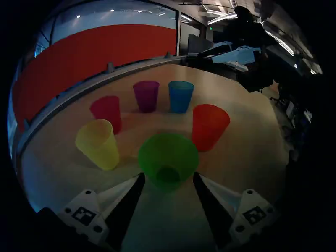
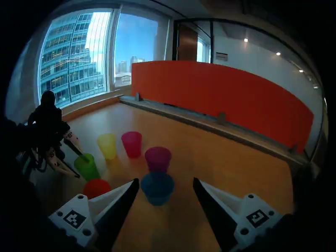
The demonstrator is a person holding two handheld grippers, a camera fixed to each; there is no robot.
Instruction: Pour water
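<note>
Left gripper (image 1: pixel 168 178) spread wide, green plastic cup (image 1: pixel 168 161) at its fingertips; firm contact not evident.
Cup stands upright at the near edge of a ring of six on the wooden table (image 1: pixel 243 159), yellow cup (image 1: pixel 98 143) to its left, orange cup (image 1: pixel 208 126) to its right. Judged light, thin-walled, smooth and liable to flex; take it on the side wall below the rim, with moderate pressure. Water level cannot be told. Left gripper is held low and roughly level. Right gripper (image 2: pixel 166 180) is likewise parted, angled slightly down, with the blue cup (image 2: pixel 157 189) just ahead between its tips.
</note>
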